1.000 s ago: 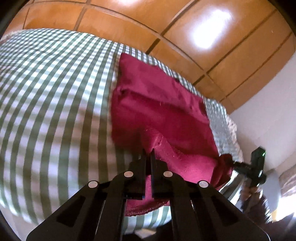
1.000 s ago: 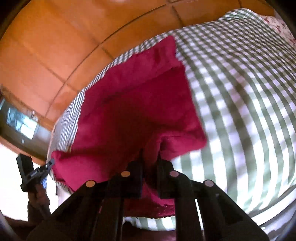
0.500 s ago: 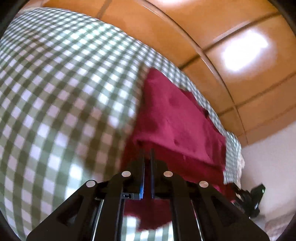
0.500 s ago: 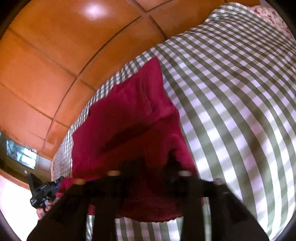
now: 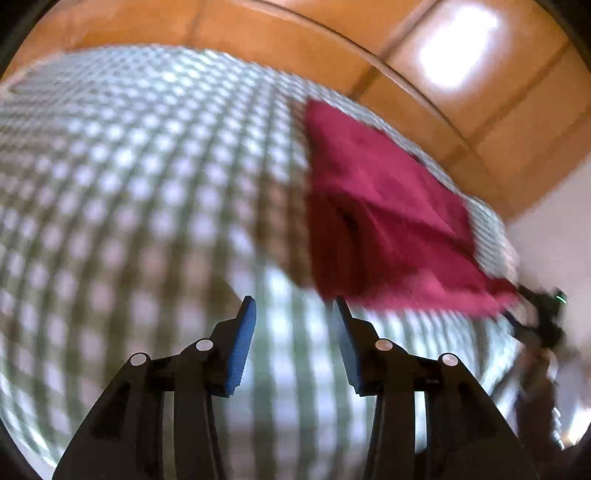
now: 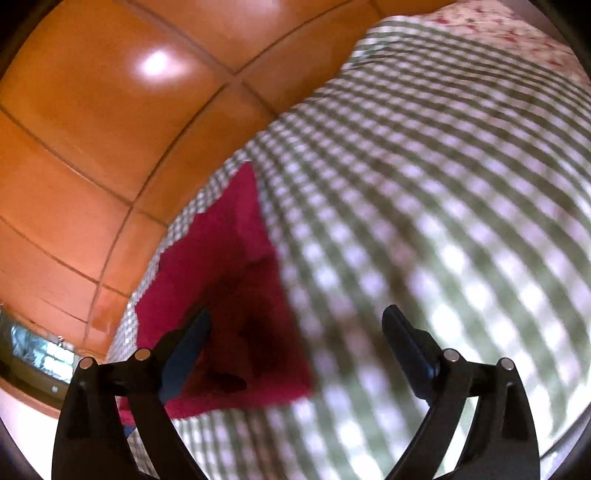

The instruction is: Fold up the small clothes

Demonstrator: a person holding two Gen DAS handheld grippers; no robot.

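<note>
A dark red cloth [image 5: 384, 218] lies folded on the green-and-white checked bedcover [image 5: 129, 184]. In the left wrist view it sits up and to the right of my left gripper [image 5: 293, 310], whose jaws are opening with only bedcover between the blue pads. The other gripper [image 5: 543, 314] shows blurred at the cloth's right end. In the right wrist view the red cloth [image 6: 236, 295] lies left of centre, and my right gripper [image 6: 295, 321] hangs over its near right corner. Its jaws are opening wide and the pads touch nothing.
Orange wooden panelling [image 6: 92, 110] rises behind the bed. A floral pillow or sheet [image 6: 491, 26] lies at the bed's far end in the right wrist view. A white wall [image 5: 554, 240] stands to the right in the left wrist view. Checked bedcover [image 6: 443, 184] spreads to the right.
Both grippers held folds of the red cloth a second ago, carried them over and let go. Both now stand open, drawn back off the cloth, which lies flatter and folded.
</note>
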